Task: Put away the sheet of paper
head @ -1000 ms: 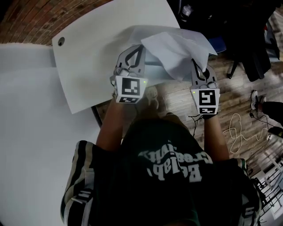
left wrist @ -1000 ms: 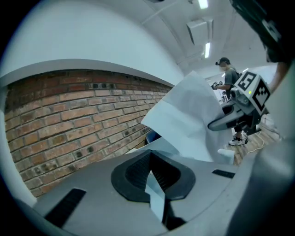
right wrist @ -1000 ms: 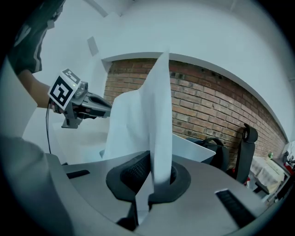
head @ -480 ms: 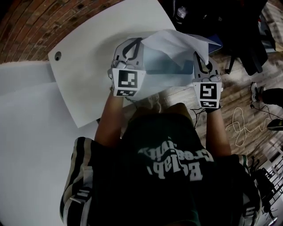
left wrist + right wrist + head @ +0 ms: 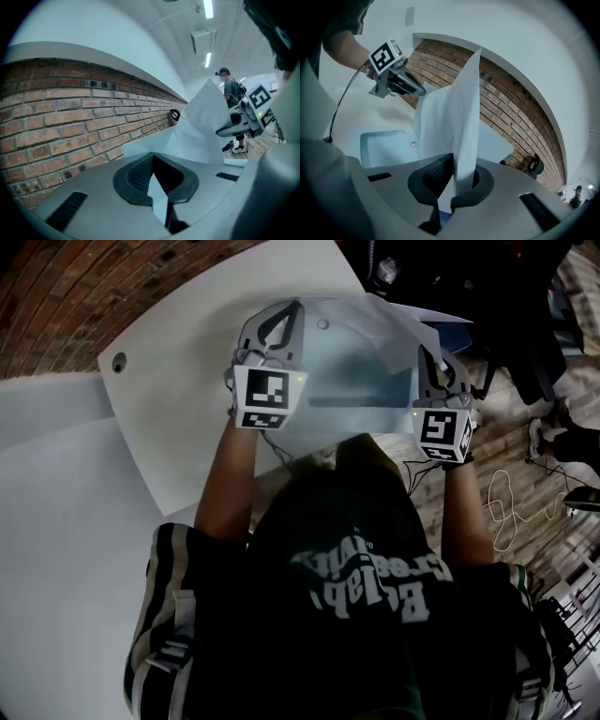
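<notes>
The sheet of paper (image 5: 375,322) is held up, spread taut above the right edge of the desk (image 5: 178,371). The left gripper (image 5: 284,324) is clamped on the sheet's left margin. The right gripper (image 5: 433,367) is clamped on its right margin.

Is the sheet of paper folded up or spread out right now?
Spread out, though bowed: the sheet of paper stretches between the left gripper and right gripper, each shut on one edge.
</notes>
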`<action>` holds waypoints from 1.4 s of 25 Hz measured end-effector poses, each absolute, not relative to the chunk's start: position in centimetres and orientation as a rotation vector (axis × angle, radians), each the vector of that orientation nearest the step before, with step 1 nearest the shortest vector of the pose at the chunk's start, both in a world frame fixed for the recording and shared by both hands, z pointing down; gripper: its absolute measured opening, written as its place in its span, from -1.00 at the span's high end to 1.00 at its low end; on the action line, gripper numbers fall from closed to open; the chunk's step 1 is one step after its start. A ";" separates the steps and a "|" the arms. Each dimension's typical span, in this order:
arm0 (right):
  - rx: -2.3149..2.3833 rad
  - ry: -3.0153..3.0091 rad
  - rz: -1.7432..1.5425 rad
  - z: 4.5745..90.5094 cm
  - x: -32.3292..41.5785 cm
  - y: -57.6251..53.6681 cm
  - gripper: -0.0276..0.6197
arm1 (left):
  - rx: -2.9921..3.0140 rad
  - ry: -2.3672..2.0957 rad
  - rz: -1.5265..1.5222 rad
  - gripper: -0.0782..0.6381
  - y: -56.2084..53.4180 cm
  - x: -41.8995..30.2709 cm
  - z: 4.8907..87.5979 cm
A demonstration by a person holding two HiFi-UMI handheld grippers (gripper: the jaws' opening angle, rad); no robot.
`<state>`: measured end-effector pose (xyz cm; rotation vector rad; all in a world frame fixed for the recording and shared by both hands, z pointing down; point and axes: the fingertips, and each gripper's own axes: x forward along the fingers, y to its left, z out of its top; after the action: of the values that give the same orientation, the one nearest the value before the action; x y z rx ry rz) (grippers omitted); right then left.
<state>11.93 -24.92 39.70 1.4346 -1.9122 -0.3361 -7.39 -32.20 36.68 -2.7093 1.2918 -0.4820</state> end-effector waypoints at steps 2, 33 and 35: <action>1.405 -1.906 -0.358 40.2 12.0 -25.6 0.93 | -2.704 1.300 -0.493 0.78 -32.8 -7.3 36.6; 0.722 -1.691 -1.003 49.1 5.6 -31.7 0.93 | -2.744 1.377 -0.578 0.78 -34.9 -7.9 37.0; 0.659 -1.707 -1.023 49.6 4.9 -31.6 0.93 | -2.744 1.377 -0.578 0.78 -34.9 -7.9 37.0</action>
<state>4.92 -31.63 49.57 0.6592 -1.7072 -1.0232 -7.93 -34.90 36.96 -2.7440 1.3770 -0.5782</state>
